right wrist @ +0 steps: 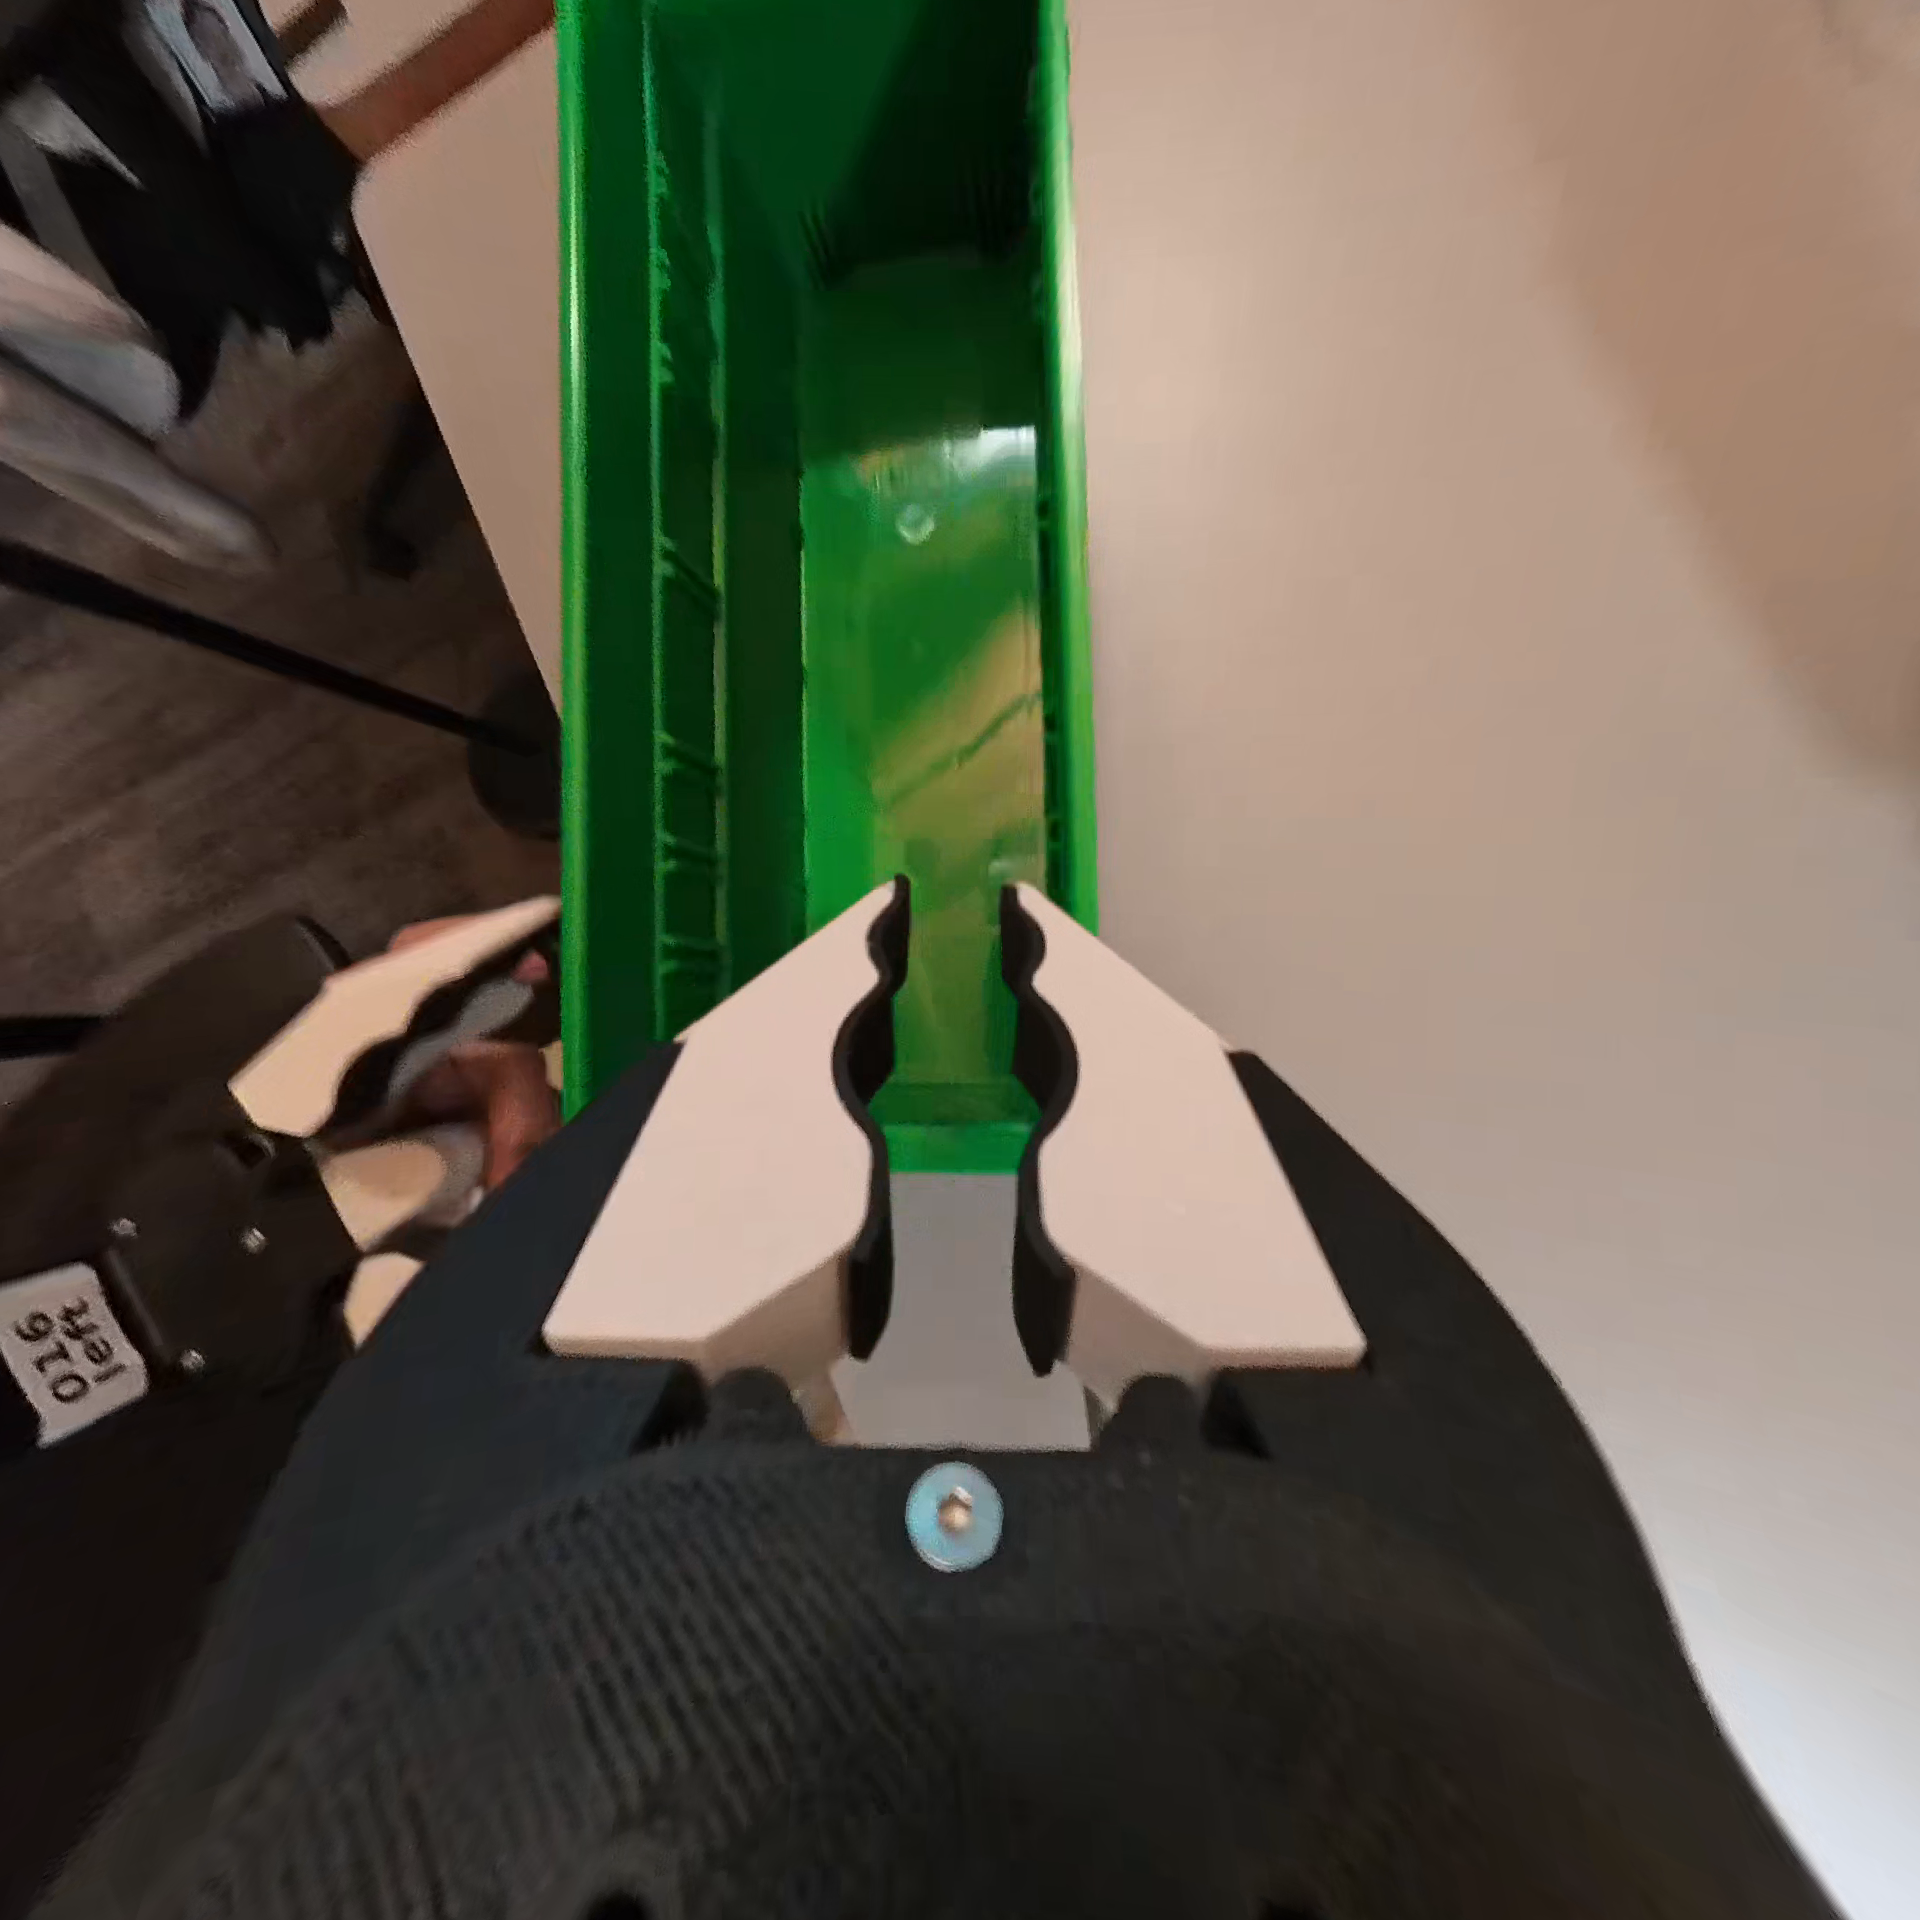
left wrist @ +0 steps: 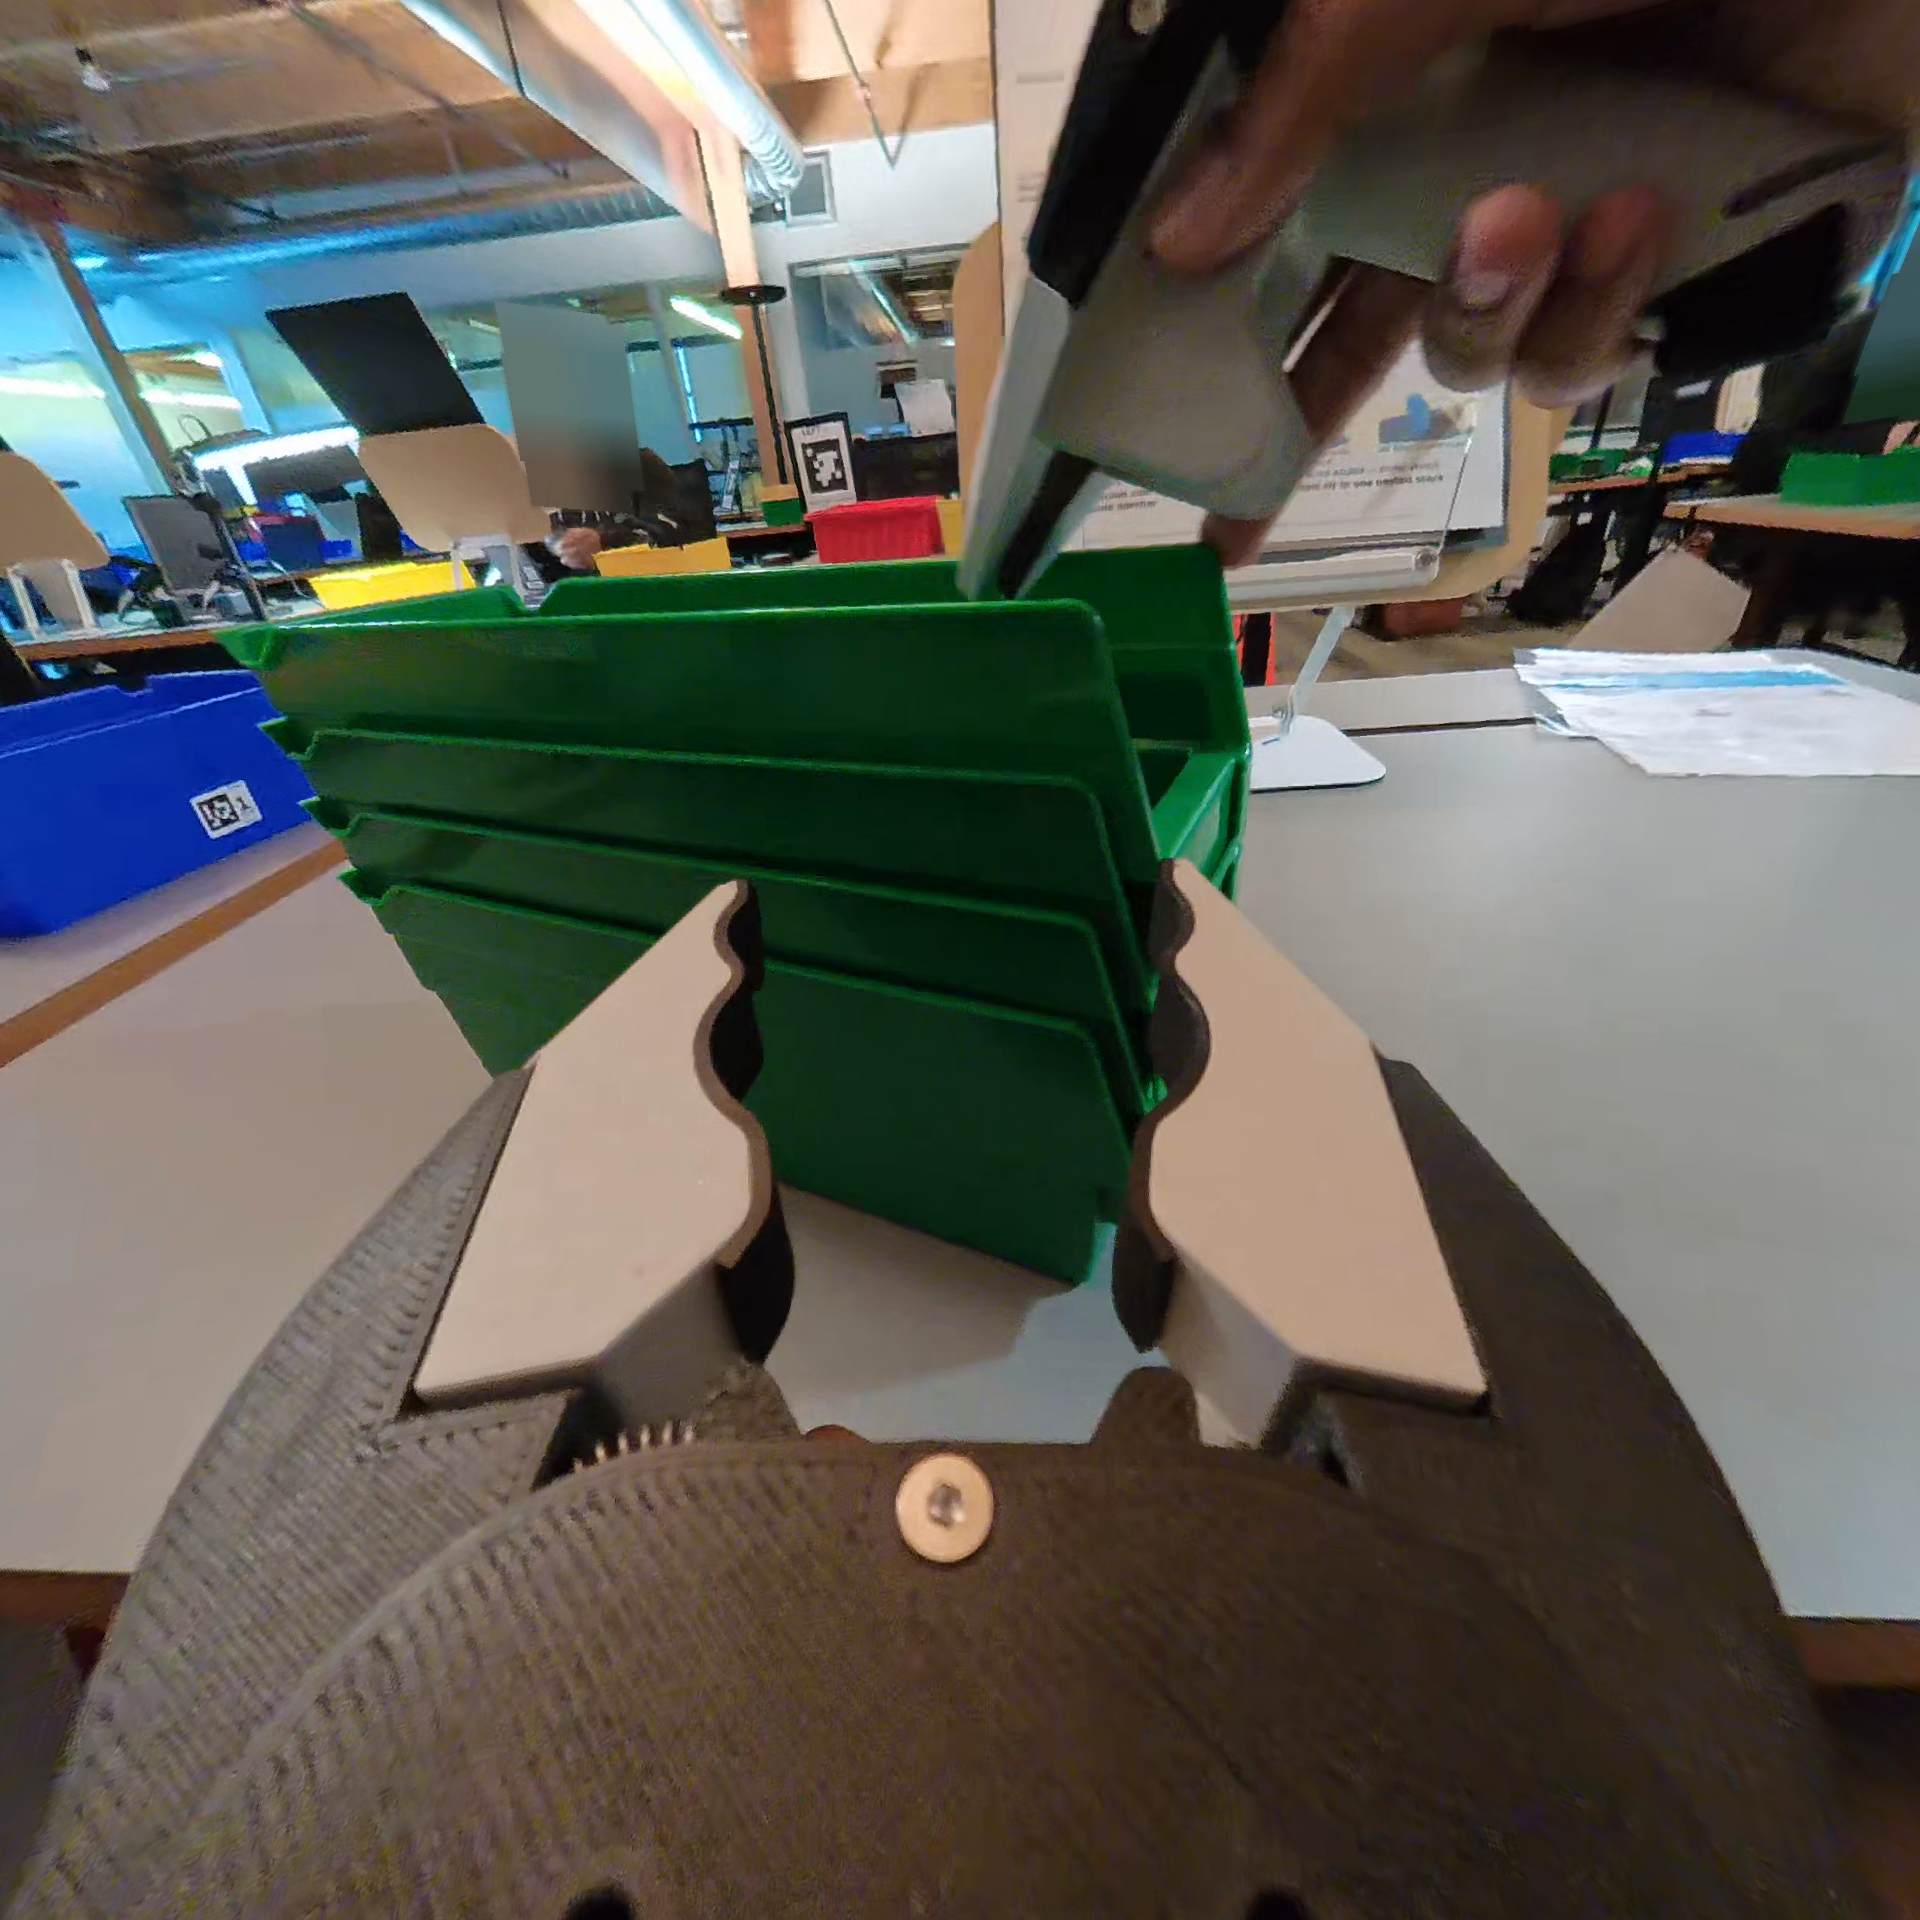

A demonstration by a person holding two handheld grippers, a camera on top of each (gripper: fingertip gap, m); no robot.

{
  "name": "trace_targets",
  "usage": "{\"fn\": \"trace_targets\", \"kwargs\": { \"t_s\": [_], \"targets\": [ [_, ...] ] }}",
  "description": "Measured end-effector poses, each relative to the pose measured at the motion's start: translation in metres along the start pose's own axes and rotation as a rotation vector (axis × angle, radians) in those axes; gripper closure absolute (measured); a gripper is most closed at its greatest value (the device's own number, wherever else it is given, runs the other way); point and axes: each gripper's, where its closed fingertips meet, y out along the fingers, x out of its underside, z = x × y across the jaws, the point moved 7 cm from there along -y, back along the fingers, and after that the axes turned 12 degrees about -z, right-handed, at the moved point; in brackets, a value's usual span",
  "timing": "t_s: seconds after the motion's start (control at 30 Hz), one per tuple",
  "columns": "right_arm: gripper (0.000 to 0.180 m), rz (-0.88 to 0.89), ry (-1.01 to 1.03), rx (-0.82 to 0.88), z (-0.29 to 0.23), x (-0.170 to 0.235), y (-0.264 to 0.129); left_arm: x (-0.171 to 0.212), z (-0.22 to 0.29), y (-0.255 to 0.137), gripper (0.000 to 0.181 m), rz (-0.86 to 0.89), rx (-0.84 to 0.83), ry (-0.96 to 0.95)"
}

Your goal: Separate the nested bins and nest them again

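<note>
Stack of nested green bins (left wrist: 727, 831) stood on grey tabletop (left wrist: 1558, 1039), left tongs (left wrist: 956, 1039) spread wide before it, right tongs (right wrist: 951, 925) parted above top bin's interior, nothing gripped.

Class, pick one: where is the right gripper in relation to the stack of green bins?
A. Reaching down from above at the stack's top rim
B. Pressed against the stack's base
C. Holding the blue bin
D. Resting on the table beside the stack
A: in the left wrist view the right gripper comes down onto the top rim of the green bins.
</note>
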Motion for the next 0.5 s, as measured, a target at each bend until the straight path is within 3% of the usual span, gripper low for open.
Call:
{"fn": "trace_targets", "kwargs": {
  "t_s": [0.1,0.13,0.17,0.33,0.5],
  "targets": [
    [0.172,-0.04,-0.021,-0.001,-0.008,0.014,0.006,0.0,-0.007,0.002,0.102,-0.021,0.003,-0.012],
    [0.173,-0.043,-0.032,-0.009,-0.012,0.017,0.007,0.001,-0.017,0.001,0.133,-0.034,-0.082,-0.055],
    [0.175,-0.052,-0.05,-0.011,-0.017,0.019,0.009,0.002,-0.027,0.002,0.136,-0.034,-0.138,-0.077],
    [0.174,0.05,-0.137,0.098,-0.028,0.008,-0.003,0.005,-0.057,0.003,0.134,-0.065,-0.128,-0.17],
    [0.158,0.18,-0.118,0.258,0.0,0.0,-0.028,0.007,-0.02,0.0,0.122,-0.102,0.063,-0.127]
  ]
}}
